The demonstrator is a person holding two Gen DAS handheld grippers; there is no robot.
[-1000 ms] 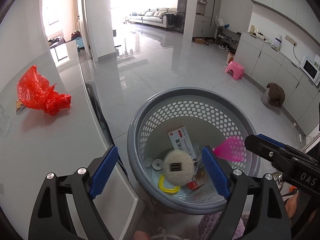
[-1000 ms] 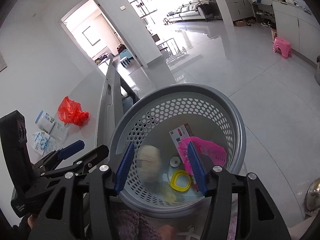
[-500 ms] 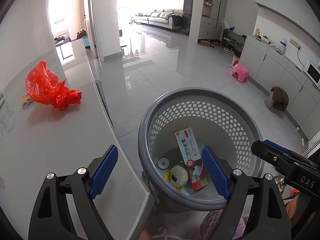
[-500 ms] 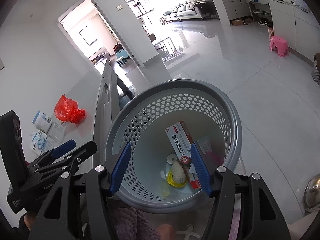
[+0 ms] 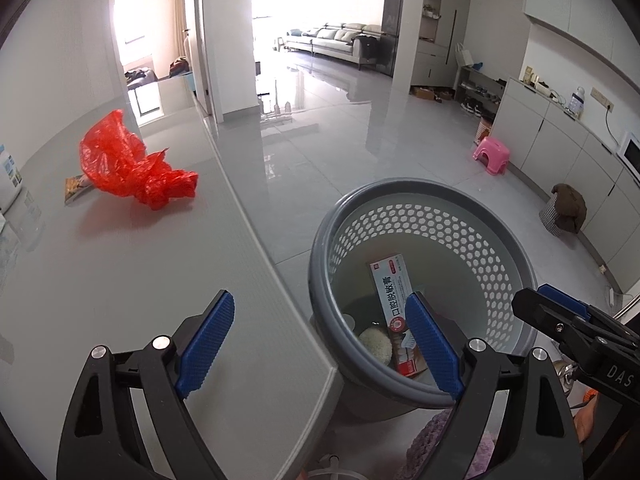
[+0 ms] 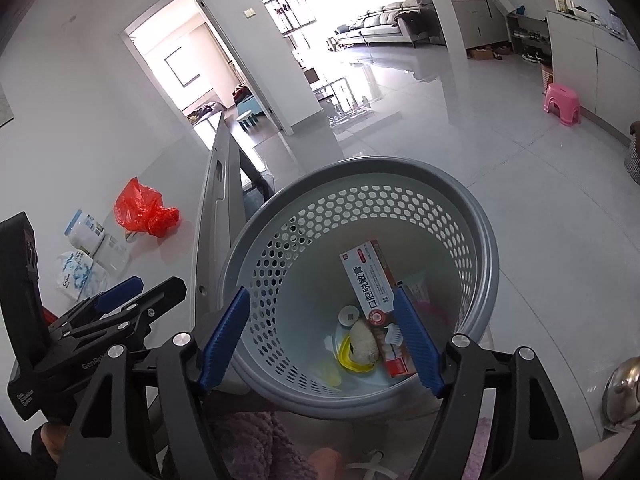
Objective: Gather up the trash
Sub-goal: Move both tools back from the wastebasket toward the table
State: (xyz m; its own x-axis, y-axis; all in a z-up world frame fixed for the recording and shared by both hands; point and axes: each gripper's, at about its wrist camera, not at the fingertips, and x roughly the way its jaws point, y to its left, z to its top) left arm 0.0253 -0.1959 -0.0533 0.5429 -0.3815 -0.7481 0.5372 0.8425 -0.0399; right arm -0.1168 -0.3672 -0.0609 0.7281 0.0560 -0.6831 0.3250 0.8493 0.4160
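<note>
Down beside the grey table [image 5: 120, 280], the grey perforated plastic basket [image 6: 472, 216] holds a red-and-white carton [image 6: 370, 280], a pale fuzzy ball [image 6: 363, 346] and a yellow ring [image 6: 347, 360]. Above it the right gripper [image 6: 320, 336] is opening its jaws, nothing between them. The left gripper [image 5: 320, 344] gapes wide and empty over the table's edge. A crumpled red plastic bag [image 5: 132, 164] lies on the table, well apart.

Grey table [image 5: 120, 280] with red bag [image 5: 132, 168]
</note>
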